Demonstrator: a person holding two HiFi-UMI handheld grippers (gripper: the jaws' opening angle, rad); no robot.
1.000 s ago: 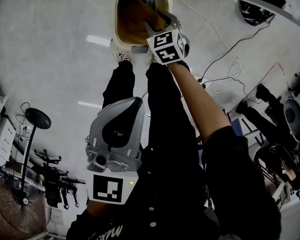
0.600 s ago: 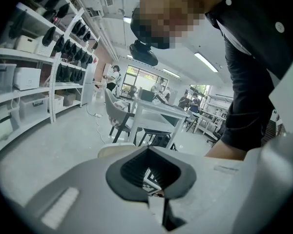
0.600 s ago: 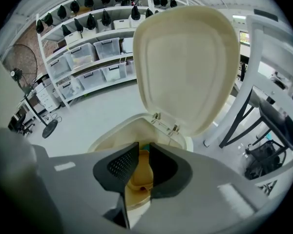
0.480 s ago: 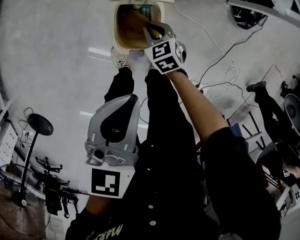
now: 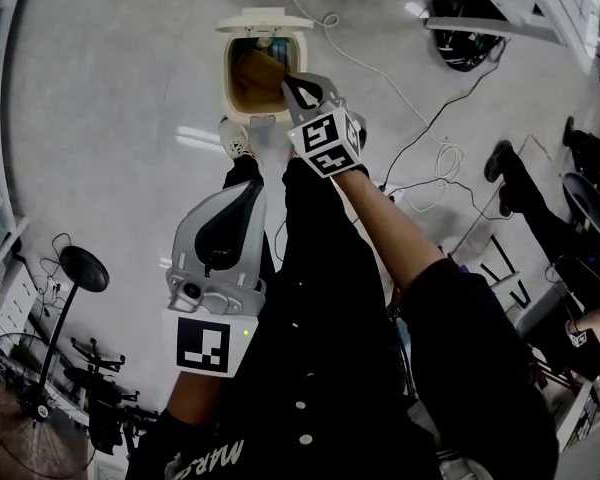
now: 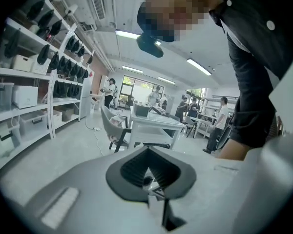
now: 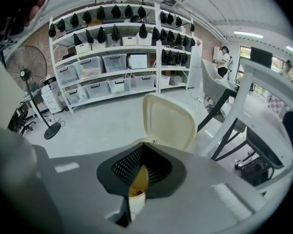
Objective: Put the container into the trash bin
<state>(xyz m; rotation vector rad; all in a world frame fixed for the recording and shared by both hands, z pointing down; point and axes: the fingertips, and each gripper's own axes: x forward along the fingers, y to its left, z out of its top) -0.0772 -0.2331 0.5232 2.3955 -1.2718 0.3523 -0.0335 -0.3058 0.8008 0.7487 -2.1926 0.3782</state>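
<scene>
Well to the left of the trash bin, and lower in the head view, a black stand with a round base is seen on the pale floor. Closer in, below the bin and slightly to its left, the left tool is held in front of the person's black trousers. Its tip is aimed towards the bin but kept well apart from it. In the left gripper view the jaws of the left tool are seen pressed together with nothing between them. The bin is stood open, with its cream lid raised at the far edge, and the brown container is seen lying inside it. A white shoe is planted just beside the bin's near wall. At the bin's near right corner the right tool is held just over the rim. In the right gripper view the jaws of the right tool are closed together and empty, and the lid is seen upright beyond them. To the right of the bin, a white cable is trailed across the floor.
</scene>
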